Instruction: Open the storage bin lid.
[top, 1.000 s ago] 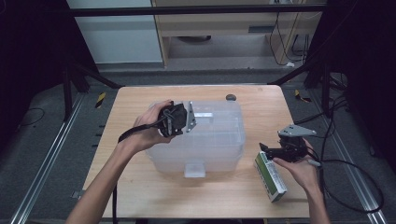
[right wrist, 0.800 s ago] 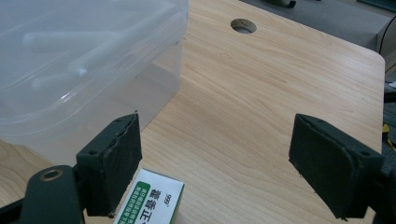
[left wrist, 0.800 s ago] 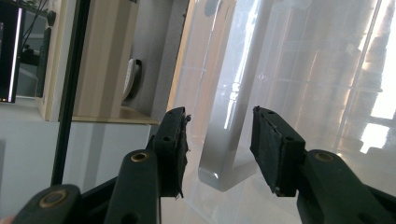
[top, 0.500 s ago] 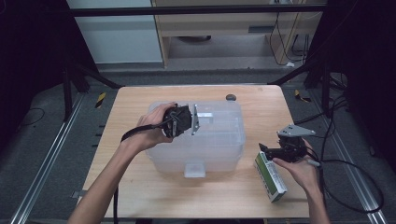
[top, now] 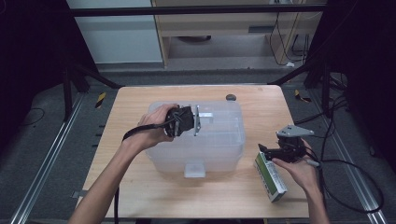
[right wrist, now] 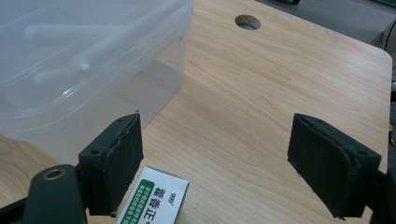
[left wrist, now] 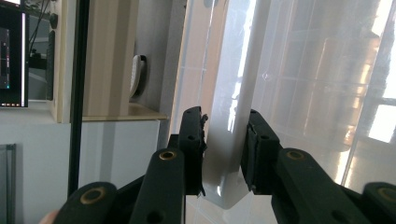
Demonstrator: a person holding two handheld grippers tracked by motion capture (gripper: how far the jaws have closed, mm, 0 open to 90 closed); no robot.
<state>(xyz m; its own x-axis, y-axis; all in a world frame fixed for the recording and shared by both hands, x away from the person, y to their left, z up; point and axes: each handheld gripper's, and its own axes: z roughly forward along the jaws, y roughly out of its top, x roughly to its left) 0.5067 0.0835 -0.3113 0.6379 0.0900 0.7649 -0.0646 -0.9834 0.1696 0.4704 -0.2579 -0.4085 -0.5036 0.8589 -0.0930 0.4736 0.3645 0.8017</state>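
A clear plastic storage box (top: 219,140) stands mid-table with its translucent lid (left wrist: 303,84) on top. My left gripper (top: 200,119) reaches in from the left over the box top and is shut on the lid's white rim strip (left wrist: 226,154), which runs up between the jaws. The left gripper (left wrist: 226,126) squeezes that strip from both sides. At the right, my right gripper (top: 267,150) hovers open just above one end of a green and white carton (top: 271,176) lying flat on the table. Nothing sits between the right gripper's (right wrist: 217,128) wide-apart jaws; the carton (right wrist: 156,200) shows below them, the box (right wrist: 70,60) to their left.
The wooden table (top: 261,112) has a round cable hole (top: 230,97) near its far edge, behind the box. A white latch tab (top: 194,170) hangs on the box's near side. Cables trail off the right edge. Black frame legs stand beyond the table.
My left gripper has slid a little to the right across the top of the box, still holding the lid's rim. The right gripper and the carton stay put.
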